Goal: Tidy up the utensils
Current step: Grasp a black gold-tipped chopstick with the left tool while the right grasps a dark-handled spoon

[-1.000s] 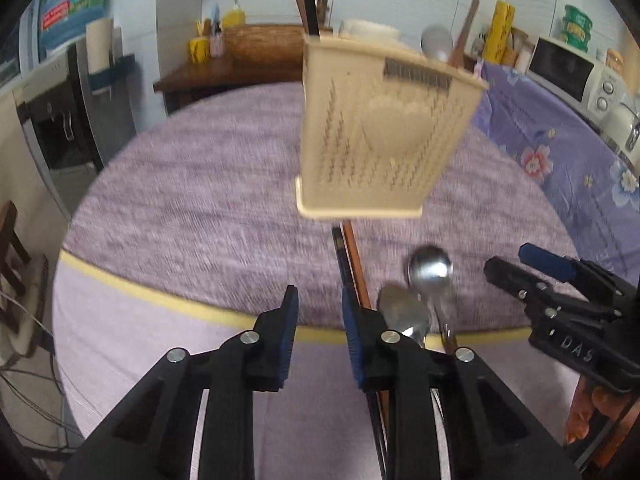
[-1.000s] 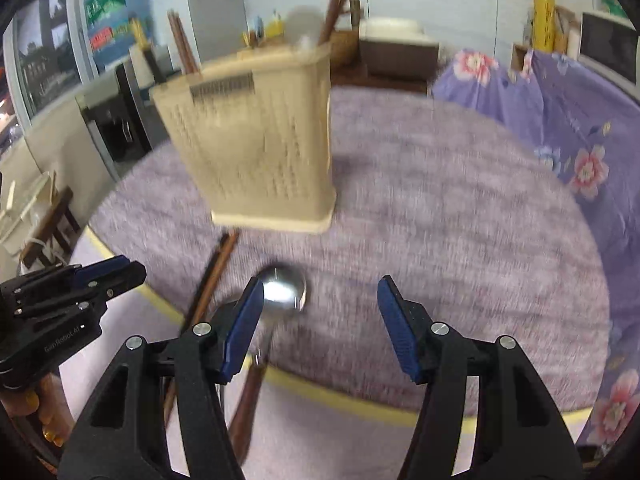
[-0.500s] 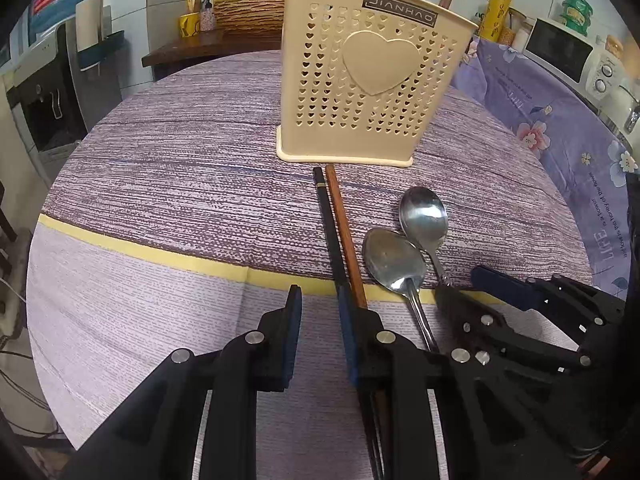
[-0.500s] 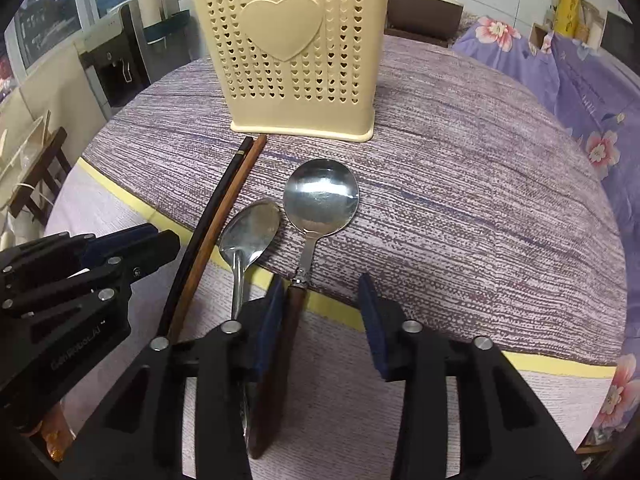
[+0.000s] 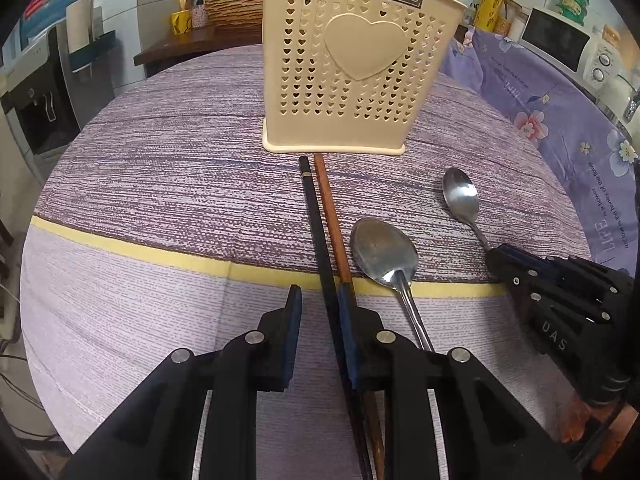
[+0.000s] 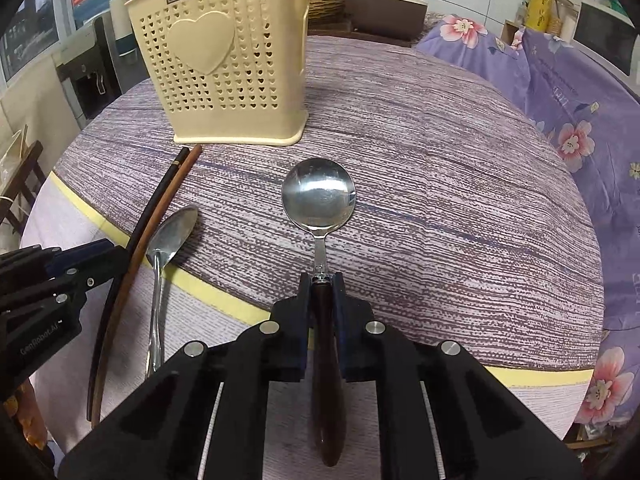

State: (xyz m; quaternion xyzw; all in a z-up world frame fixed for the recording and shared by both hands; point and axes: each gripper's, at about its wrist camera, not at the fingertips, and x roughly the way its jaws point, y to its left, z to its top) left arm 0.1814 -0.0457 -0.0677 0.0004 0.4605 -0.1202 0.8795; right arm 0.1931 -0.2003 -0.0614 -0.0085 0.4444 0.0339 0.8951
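Right hand-held gripper (image 6: 320, 292) now closing on wooden-handled spoon (image 6: 319, 196) before cream holder (image 6: 224, 60), previously wide; left hand-held gripper (image 5: 318, 320) narrow, empty; lift pending.

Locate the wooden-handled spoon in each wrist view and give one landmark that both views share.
Left wrist view: wooden-handled spoon lies at right, its handle hidden by the right gripper.
Right wrist view: spoon at centre, its handle between the right gripper's closing jaws.
Shared landmark: the cream utensil holder with the heart.
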